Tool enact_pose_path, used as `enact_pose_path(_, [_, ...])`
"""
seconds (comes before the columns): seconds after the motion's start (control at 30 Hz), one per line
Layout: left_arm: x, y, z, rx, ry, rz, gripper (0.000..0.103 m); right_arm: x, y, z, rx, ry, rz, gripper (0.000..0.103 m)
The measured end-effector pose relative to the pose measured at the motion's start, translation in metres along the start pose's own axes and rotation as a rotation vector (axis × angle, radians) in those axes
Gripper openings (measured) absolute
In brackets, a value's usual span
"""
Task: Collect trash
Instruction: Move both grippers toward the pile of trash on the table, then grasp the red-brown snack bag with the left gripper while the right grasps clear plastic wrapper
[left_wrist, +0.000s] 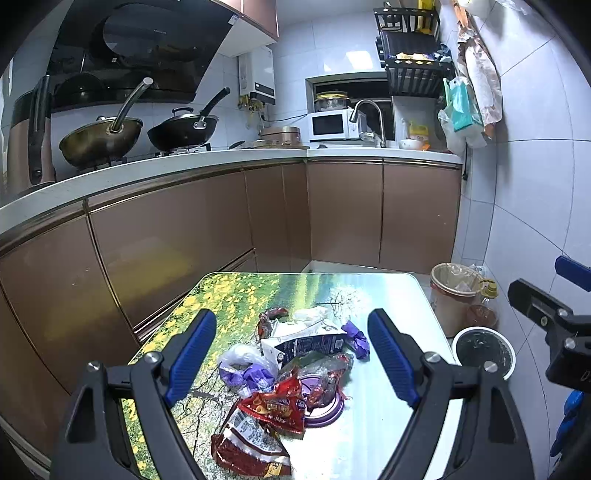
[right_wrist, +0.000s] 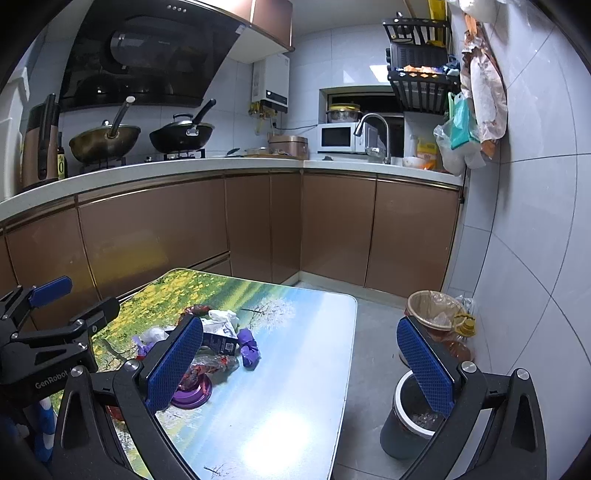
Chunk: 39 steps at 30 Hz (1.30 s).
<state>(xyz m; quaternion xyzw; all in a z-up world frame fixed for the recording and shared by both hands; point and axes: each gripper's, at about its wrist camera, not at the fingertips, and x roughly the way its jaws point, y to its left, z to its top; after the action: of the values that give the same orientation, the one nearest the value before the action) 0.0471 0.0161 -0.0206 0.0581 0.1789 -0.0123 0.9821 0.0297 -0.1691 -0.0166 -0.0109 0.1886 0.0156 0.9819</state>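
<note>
Crumpled trash pile (left_wrist: 288, 373) at lower centre of the frame, on the printed tabletop (left_wrist: 391, 295): two red snack bags (left_wrist: 275, 404), one dark carton (left_wrist: 306, 341), purple wrappers (left_wrist: 356, 338). Left tool (left_wrist: 291, 354) released, empty, above the pile. Right tool (right_wrist: 299, 369) released, empty. Two bins on floor: grey bin (right_wrist: 406, 424), brown bin (right_wrist: 432, 306).

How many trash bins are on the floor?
2. The dark bin with the white rim stands just beside the table. The tan bin with a bag liner is farther back, near the tiled wall. Others may be hidden out of view.
</note>
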Motion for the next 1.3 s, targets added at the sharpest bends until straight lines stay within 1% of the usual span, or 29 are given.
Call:
enact_pose_path(0.17, [0.008, 0.005, 0.004, -0.029, 0.0, -0.02, 0.083, 0.006, 0.004, 0.002, -0.011, 0.009, -0.011, 0.103])
enact_pose_path(0.4, [0.018, 0.006, 0.011, 0.005, -0.006, -0.038, 0.083, 0.009, 0.006, 0.004, -0.012, 0.015, -0.028, 0.103])
enact_pose_path(0.5, [0.023, 0.008, 0.01, 0.0, 0.012, -0.057, 0.083, 0.011, 0.008, 0.003, -0.01, 0.023, -0.032, 0.103])
enact_pose_path(0.6, [0.029, 0.011, 0.008, -0.001, 0.014, -0.058, 0.083, 0.016, 0.008, 0.002, -0.002, 0.037, -0.01, 0.103])
enact_pose_path(0.67, [0.033, 0.017, 0.005, -0.016, 0.031, -0.06, 0.083, 0.021, 0.01, 0.001, 0.0, 0.051, 0.012, 0.103])
enact_pose_path(0.73, [0.038, 0.025, 0.002, -0.027, 0.045, -0.053, 0.083, 0.027, 0.012, 0.0, 0.0, 0.066, 0.03, 0.103])
enact_pose_path(0.8, [0.041, 0.036, -0.003, -0.029, 0.054, -0.038, 0.083, 0.034, 0.014, -0.003, 0.002, 0.087, 0.066, 0.102])
enact_pose_path(0.87, [0.044, 0.051, -0.011, -0.025, 0.07, -0.025, 0.083, 0.043, 0.016, -0.006, 0.0, 0.114, 0.109, 0.098])
enact_pose_path(0.9, [0.045, 0.059, -0.016, -0.028, 0.083, -0.02, 0.083, 0.051, 0.019, -0.009, -0.003, 0.142, 0.137, 0.096])
enact_pose_path(0.93, [0.046, 0.071, -0.024, -0.026, 0.103, -0.012, 0.083, 0.056, 0.021, -0.012, -0.002, 0.163, 0.16, 0.092])
enact_pose_path(0.97, [0.047, 0.077, -0.029, -0.032, 0.124, -0.013, 0.083, 0.064, 0.023, -0.015, 0.001, 0.191, 0.194, 0.084])
enact_pose_path(1.0, [0.047, 0.086, -0.036, -0.032, 0.144, -0.011, 0.083, 0.072, 0.026, -0.019, 0.004, 0.221, 0.228, 0.08])
enact_pose_path(1.07, [0.046, 0.105, -0.053, -0.033, 0.188, -0.011, 0.083, 0.086, 0.032, -0.027, 0.006, 0.269, 0.282, 0.065])
enact_pose_path(1.1, [0.045, 0.11, -0.059, -0.037, 0.2, -0.014, 0.083, 0.095, 0.037, -0.033, 0.005, 0.298, 0.311, 0.061])
enact_pose_path(1.17, [0.044, 0.122, -0.076, -0.065, 0.254, -0.042, 0.083, 0.113, 0.048, -0.045, 0.014, 0.361, 0.374, 0.049])
enact_pose_path(1.23, [0.047, 0.133, -0.097, -0.099, 0.325, -0.065, 0.083, 0.128, 0.056, -0.055, 0.035, 0.414, 0.429, 0.046])
enact_pose_path(1.3, [0.051, 0.137, -0.11, -0.115, 0.363, -0.074, 0.082, 0.144, 0.065, -0.064, 0.049, 0.466, 0.468, 0.046])
